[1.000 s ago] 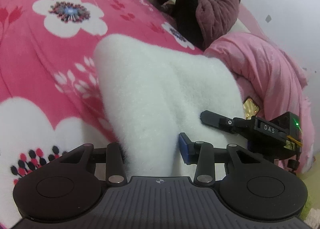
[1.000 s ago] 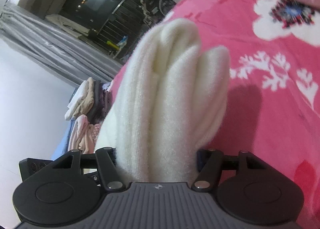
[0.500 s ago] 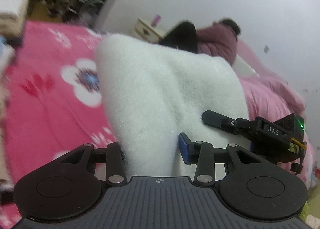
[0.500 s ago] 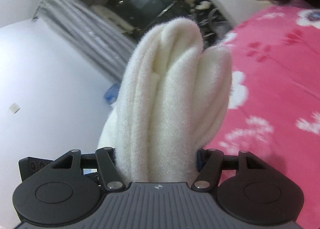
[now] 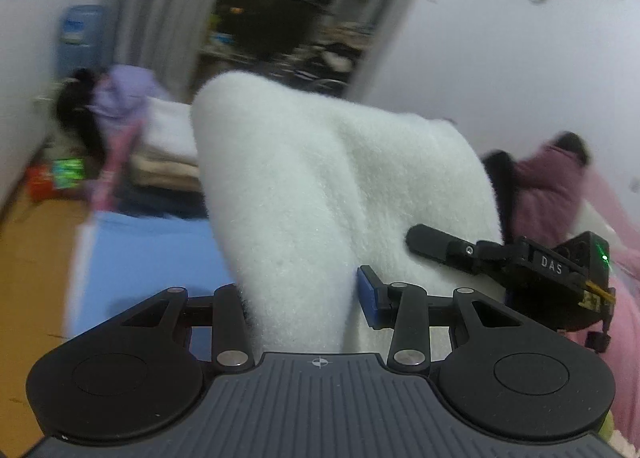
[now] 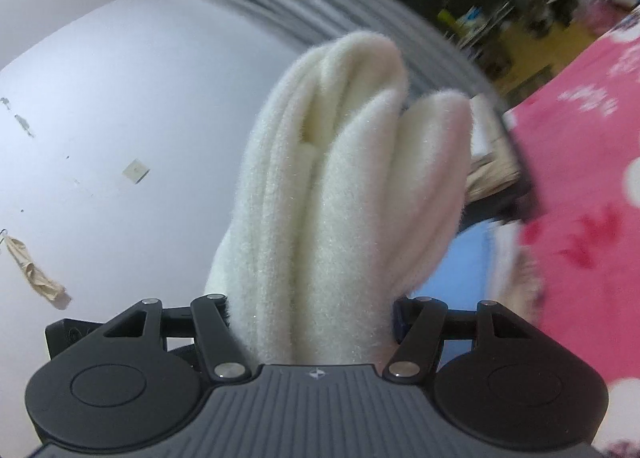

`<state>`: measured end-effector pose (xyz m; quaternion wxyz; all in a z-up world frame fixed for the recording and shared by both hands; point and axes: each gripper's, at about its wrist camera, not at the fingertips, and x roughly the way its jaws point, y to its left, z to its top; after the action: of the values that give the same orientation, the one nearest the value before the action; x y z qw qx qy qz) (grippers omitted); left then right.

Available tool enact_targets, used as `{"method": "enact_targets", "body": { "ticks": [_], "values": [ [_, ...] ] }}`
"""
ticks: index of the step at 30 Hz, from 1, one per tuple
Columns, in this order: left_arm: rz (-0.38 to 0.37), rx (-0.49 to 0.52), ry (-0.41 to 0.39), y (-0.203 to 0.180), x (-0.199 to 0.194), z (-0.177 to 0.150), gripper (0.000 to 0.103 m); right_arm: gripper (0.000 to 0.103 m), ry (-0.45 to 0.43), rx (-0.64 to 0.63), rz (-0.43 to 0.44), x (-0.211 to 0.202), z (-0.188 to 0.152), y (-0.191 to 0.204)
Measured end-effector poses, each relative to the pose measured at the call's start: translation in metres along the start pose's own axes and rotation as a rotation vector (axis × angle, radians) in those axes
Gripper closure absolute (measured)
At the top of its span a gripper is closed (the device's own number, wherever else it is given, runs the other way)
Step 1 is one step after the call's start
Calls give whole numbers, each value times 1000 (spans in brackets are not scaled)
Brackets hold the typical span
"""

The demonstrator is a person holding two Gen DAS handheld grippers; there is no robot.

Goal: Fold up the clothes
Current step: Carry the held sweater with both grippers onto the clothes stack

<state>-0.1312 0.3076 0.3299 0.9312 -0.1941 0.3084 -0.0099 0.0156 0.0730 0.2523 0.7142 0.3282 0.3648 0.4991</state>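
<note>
While both grippers hold it up in the air, the fluffy white garment (image 5: 320,194) sits folded in thick layers. The left gripper (image 5: 304,298) has its jaws closed on one bunch of it. The right gripper (image 6: 316,314) has its jaws set wider, squeezing a fatter bunch. A pink bed cover (image 6: 580,218) with white flowers lies off to the right. Someone in a pink coat (image 5: 552,178) is by the wall.

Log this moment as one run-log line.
left gripper: shut on white fleece garment | right gripper: shut on same garment | garment: bunched
</note>
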Motion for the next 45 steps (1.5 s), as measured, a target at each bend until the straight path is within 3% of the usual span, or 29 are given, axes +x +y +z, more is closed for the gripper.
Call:
{"method": "enact_targets", "body": {
  "ticks": [5,12,15,20,23,25,29,31,33,36,38,39,41,43,45],
  "values": [
    [58,-68,25,54,34,15,64,37,71,117,40,73,6,-25],
    [93,-171,105,130,118,0,64,37,147,196,-62,149,-4,-100],
    [65,-222,116,151,132,-5,64,37,164,206,-87,162,-6,-118],
    [53,-193,116,150,129,0,62,35,179,188,-72,162,0,-115],
    [71,-195,148,157,142,-9,51,27,176,220,-105,164,-9,-132],
    [48,-243,154,168,141,-13,46,26,182,252,-99,164,-15,-146],
    [27,-280,110,173,113,-9,48,19,200,240,-70,139,-9,-147],
    [53,-267,67,171,94,-4,48,14,164,189,-90,113,-3,-141],
    [78,-231,5,165,76,1,48,15,90,92,-119,85,9,-124],
    [55,-118,-75,138,58,6,48,39,-10,-114,-161,61,27,-86],
    [27,-59,-29,119,68,-1,48,49,-33,-286,-138,68,26,-53],
    [14,-30,-5,109,73,-4,48,56,-33,-378,-124,73,20,-38],
    [23,19,40,98,87,-16,49,59,13,-554,-139,87,-4,-22],
    [75,57,79,97,106,-33,49,65,103,-692,-207,109,-34,-26],
    [71,57,70,102,109,-43,50,65,135,-751,-256,118,-57,-46]
  ]
}}
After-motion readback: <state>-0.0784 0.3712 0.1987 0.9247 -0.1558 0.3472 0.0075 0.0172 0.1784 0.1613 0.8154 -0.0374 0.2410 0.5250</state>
